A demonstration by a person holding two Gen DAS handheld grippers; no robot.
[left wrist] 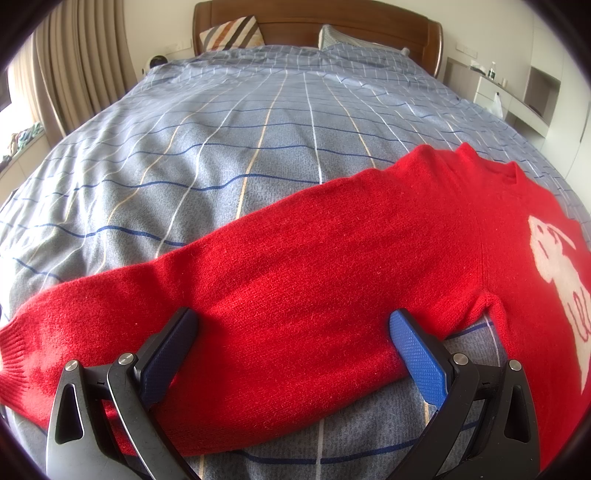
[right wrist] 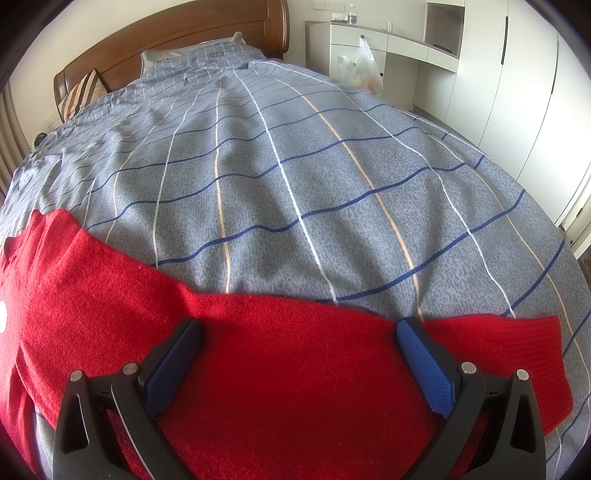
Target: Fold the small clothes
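Note:
A small red knitted sweater (left wrist: 332,240) with a white figure (left wrist: 554,266) on its chest lies flat on the bed, sleeves spread out sideways. My left gripper (left wrist: 293,321) is open, its blue pads (left wrist: 417,354) wide apart just over the left sleeve, the cuff (left wrist: 14,354) off to the left. My right gripper (right wrist: 299,330) is open too, its blue pads (right wrist: 424,365) spread over the right sleeve (right wrist: 295,369), with the ribbed cuff (right wrist: 528,354) to the right. Neither holds any cloth.
The bed has a grey-blue checked cover (left wrist: 258,129), pillows (left wrist: 232,31) and a wooden headboard (left wrist: 351,22) at the far end. Curtains (left wrist: 81,55) hang on the left. A white desk with a plastic bag (right wrist: 364,68) and wardrobes (right wrist: 517,74) stand on the right.

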